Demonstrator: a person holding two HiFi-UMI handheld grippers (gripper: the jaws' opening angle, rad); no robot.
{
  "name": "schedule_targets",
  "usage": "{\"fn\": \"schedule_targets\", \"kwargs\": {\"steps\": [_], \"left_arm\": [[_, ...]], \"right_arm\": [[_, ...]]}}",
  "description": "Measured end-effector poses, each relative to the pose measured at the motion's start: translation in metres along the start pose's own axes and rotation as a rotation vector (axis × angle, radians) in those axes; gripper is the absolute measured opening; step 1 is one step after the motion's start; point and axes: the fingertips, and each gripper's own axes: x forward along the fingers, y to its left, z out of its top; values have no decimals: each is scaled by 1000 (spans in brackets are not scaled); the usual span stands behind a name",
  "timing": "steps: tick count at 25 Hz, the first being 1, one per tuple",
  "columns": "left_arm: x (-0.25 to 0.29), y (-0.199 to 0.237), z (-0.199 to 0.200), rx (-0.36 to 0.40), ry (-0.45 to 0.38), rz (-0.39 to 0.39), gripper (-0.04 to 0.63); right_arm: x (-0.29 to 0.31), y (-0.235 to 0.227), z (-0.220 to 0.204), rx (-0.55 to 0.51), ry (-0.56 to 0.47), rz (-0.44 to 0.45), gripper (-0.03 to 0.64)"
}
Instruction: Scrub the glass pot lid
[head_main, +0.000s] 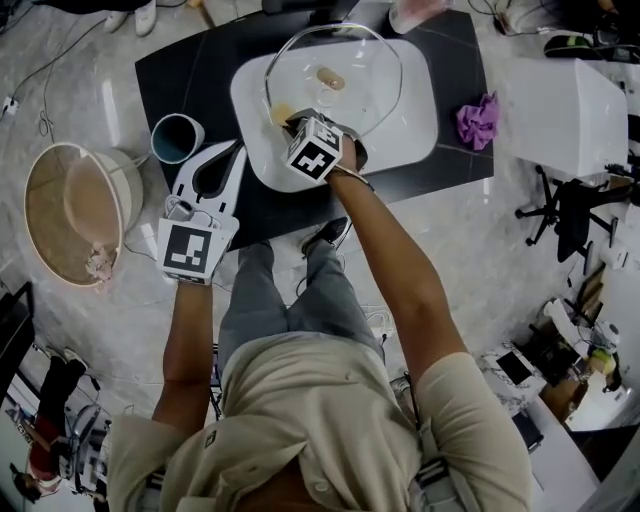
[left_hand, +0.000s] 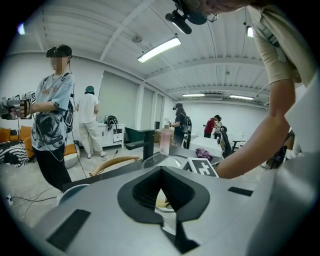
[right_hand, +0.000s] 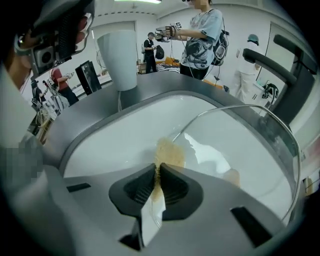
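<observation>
**A:** What do you see in the head view?

**B:** The round glass pot lid with a metal rim (head_main: 345, 60) is inside the white oval basin (head_main: 415, 130), which sits on the dark table (head_main: 200, 70). The right gripper (head_main: 290, 122) reaches to the lid's near edge with a thin tan scrub pad (head_main: 281, 112). The left gripper (head_main: 230, 156) hangs beside the basin, apart from the lid and near a teal cup (head_main: 177, 137).

**A:** And the left gripper view?

**B:** The left gripper (left_hand: 160, 172) has its tips together and nothing is between them. It only looks over the table.

**A:** And the right gripper view?

**B:** The right gripper (right_hand: 155, 167) is pressed closed on the scrub pad (right_hand: 169, 152). The pad's free end seems to touch the lid (right_hand: 240, 145) at its rim. The lid seems to lean in the basin (right_hand: 115, 135), but I cannot tell how steeply.

**A:** How will the lid handle?

**B:** I think it is stiff, rather heavy and breakable, and slippery if it is wet. The knob or the metal rim should be the safest place to take hold. The free left gripper could steady it there, because hard rubbing may make the lid slide or knock against the basin.
</observation>
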Motion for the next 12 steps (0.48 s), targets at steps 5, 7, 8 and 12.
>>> {"fn": "schedule_targets", "kwargs": {"steps": [5, 7, 8, 12], "left_arm": [[0, 1, 0, -3, -3, -3, 6], [1, 0, 1, -3, -3, -6, 6], [1, -1, 1, -2, -2, -9, 6], [6, -6, 2, 5, 1, -19, 6]], "right_arm": [[0, -2, 1, 14, 0, -1, 35], [-1, -4, -1, 18, -2, -5, 35], [-2, -5, -2, 21, -4, -7, 35], [-8, -14, -8, 37, -13, -20, 35]]}}
